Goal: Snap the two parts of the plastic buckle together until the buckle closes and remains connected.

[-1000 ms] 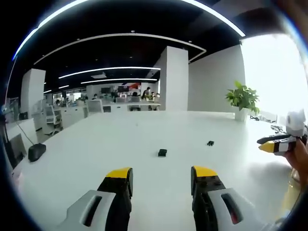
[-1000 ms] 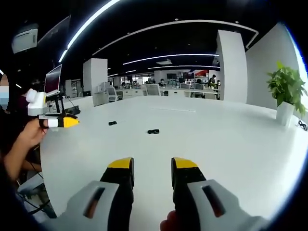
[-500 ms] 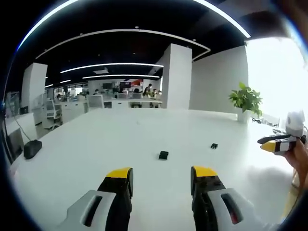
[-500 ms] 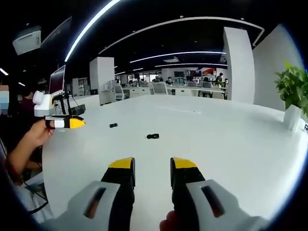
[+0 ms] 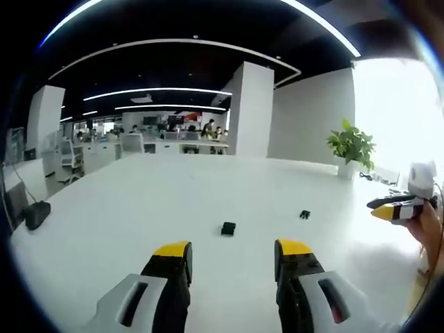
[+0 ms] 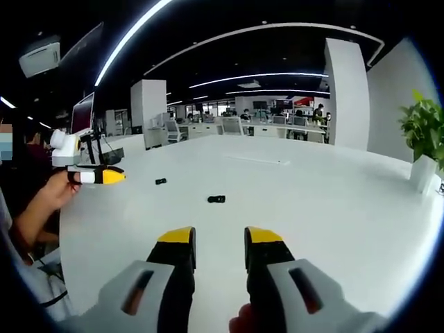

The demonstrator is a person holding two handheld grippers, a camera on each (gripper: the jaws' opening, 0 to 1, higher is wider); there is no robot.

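Two small black buckle parts lie apart on the white table [image 5: 139, 208]. In the left gripper view one part [image 5: 227, 228] sits just ahead of my left gripper [image 5: 232, 251], the other [image 5: 304, 214] farther right. In the right gripper view one part [image 6: 216, 199] lies ahead of my right gripper [image 6: 218, 239] and the other [image 6: 160, 182] farther left. Both grippers hover above the table, open, nothing between their yellow-tipped fingers. The right gripper [image 5: 390, 210] enters the left gripper view at the right edge, held by a hand. The left gripper [image 6: 97, 175] appears at the left of the right gripper view.
A potted plant [image 5: 352, 145] stands at the table's far right. A black object [image 5: 33, 214] rests near the left edge. A monitor [image 6: 81, 114] stands left in the right gripper view. Desks, chairs and people fill the office beyond.
Both views shifted slightly with the hands; the buckle parts now appear a little lower and nearer. The parts lie where they were and both grippers stay open.
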